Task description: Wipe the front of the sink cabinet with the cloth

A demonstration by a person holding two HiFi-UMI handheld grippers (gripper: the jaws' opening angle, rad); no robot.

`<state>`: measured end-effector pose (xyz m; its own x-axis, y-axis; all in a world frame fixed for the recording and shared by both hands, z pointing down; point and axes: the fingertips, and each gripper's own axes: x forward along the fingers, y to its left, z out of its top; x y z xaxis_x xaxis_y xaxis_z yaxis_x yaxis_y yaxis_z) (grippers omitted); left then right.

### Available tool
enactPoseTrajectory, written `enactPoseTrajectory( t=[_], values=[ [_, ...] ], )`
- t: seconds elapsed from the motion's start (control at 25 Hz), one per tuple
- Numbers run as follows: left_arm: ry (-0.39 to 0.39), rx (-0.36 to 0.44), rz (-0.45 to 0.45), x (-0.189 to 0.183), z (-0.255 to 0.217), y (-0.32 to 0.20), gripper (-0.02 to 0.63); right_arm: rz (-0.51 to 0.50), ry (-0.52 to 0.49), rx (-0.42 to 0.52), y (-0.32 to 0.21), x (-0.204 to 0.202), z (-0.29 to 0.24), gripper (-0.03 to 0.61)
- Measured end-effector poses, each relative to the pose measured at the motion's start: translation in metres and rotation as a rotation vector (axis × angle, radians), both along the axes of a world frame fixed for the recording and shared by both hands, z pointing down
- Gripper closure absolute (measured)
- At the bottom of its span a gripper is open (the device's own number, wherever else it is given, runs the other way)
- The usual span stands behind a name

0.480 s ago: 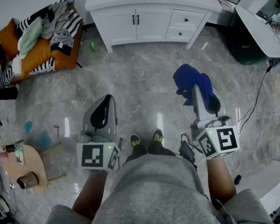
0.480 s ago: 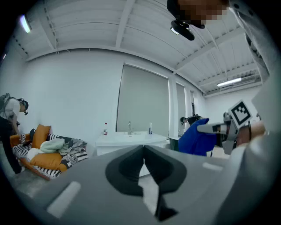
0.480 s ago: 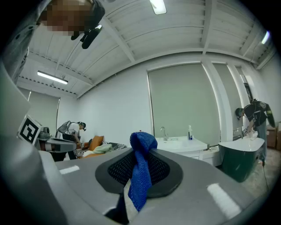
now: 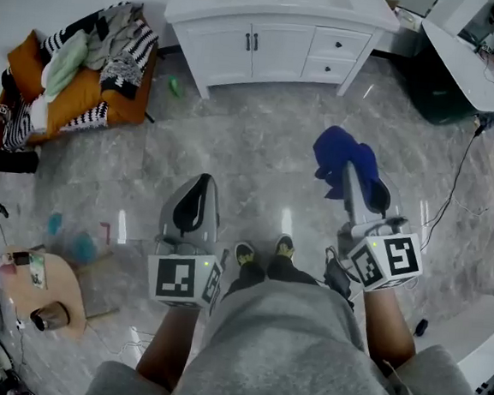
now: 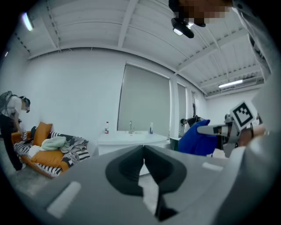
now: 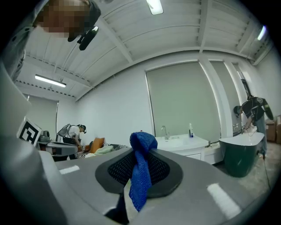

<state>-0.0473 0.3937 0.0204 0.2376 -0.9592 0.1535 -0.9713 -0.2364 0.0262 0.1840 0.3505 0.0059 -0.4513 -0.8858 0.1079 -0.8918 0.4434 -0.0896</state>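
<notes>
A white sink cabinet (image 4: 274,40) with two doors and two drawers stands at the far end of the marble floor; it shows small in the left gripper view as the cabinet (image 5: 131,143) and in the right gripper view as the cabinet (image 6: 186,147). My right gripper (image 4: 345,171) is shut on a blue cloth (image 4: 343,162), which hangs bunched between the jaws as the cloth (image 6: 141,169). My left gripper (image 4: 191,198) is shut and holds nothing, its jaws meeting in the left gripper view (image 5: 144,169). Both grippers are held well short of the cabinet.
An orange couch (image 4: 76,87) piled with clothes stands left of the cabinet. A green item (image 4: 173,84) lies on the floor near it. A dark green tub (image 4: 450,81) and white counter are at the right. A small round table (image 4: 45,291) with a cup is at lower left. Cables (image 4: 455,180) run at the right.
The whole view has shifted: the cabinet and couch sit slightly lower and to the right in the head view. Both grippers keep their pose, the cloth still held.
</notes>
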Motion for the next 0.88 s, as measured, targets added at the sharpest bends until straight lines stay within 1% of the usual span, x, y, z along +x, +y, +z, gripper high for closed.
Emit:
enactPoseTrajectory(
  t=[0.16, 0.36, 0.48, 0.6, 0.72, 0.88],
  values=[
    [-0.015, -0.007, -0.011, -0.014, -0.001, 0.005, 0.603, -0.006, -0.004, 0.008, 0.004, -0.016, -0.004, 0.522],
    [0.033, -0.014, -0.002, -0.034, 0.0, 0.012, 0.603, 0.004, -0.021, 0.015, 0.006, -0.034, -0.008, 0.522],
    [0.034, -0.01, 0.0, -0.047, 0.001, 0.017, 0.603, -0.007, -0.016, 0.027, 0.01, -0.05, -0.009, 0.522],
    [0.022, 0.0, 0.002, -0.059, 0.001, 0.021, 0.603, -0.01, -0.011, 0.036, 0.014, -0.063, -0.011, 0.522],
    [0.007, 0.013, -0.018, -0.073, -0.001, 0.021, 0.603, -0.014, -0.008, 0.044, 0.016, -0.075, -0.014, 0.522],
    [0.009, 0.054, -0.033, -0.087, -0.003, 0.018, 0.603, -0.019, -0.003, 0.06, 0.017, -0.087, -0.015, 0.522]
  ],
)
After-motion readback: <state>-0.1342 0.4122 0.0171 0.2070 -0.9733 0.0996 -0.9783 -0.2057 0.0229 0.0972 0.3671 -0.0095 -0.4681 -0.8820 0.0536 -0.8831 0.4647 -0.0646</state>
